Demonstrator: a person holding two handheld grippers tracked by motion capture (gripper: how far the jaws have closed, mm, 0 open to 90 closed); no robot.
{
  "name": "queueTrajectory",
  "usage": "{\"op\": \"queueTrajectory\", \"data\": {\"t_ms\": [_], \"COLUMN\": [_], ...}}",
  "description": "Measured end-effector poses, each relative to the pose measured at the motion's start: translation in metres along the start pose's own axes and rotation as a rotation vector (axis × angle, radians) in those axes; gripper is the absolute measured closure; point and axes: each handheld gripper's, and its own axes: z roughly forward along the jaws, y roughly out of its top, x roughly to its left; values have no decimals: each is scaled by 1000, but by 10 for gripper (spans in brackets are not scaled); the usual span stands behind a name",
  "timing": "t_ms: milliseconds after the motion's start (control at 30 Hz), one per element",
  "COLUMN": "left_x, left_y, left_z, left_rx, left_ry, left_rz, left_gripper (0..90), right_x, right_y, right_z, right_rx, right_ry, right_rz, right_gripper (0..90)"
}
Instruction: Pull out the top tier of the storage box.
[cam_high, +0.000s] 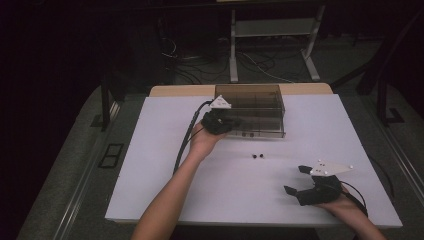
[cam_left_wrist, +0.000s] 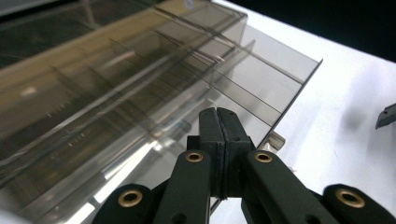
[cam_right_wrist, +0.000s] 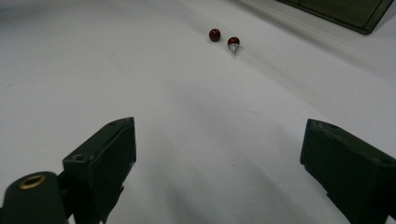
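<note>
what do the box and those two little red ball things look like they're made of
The compartment box looks like smoky, glossy clear plastic: its dividers show through the walls and the lid catches glare. The two red studs look like polished dark-red beads, glass or plastic, I can't tell which; one has a shiny silvery post that looks like metal. The left gripper, jaws shut, is at the box lid's edge.

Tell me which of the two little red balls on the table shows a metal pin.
The right-hand red ball in the right gripper view; a silver pin sticks out below it. The other red ball beside it shows none.
</note>
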Motion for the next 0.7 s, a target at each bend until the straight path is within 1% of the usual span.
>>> {"op": "queueTrajectory", "data": {"t_ms": [100, 233, 467, 500, 633, 700], "left_x": [4, 8, 10, 10, 9, 7], "left_y": [-4, -9, -14, -14, -15, -15], "left_z": [-9, -11, -8, -7, -1, 0], "left_rx": [-27, -20, -2, -6, 10, 2], "left_ry": [21, 35, 34, 31, 14, 10], "left_rz": [-24, -28, -36, -38, -29, -38], "left_gripper": [891, 891, 892, 892, 891, 892], "right_x": [0, 1, 1, 1, 0, 0], "right_y": [0, 0, 0, 0, 0, 0], "right_z": [0, 1, 2, 2, 2, 2], "right_rx": [0, 4, 5, 5, 6, 5], "right_ry": [0, 2, 1, 1, 0, 0], "right_rz": [0, -2, -3, -2, 0, -3], "right_gripper": [100, 100, 100, 100, 100, 100]}}
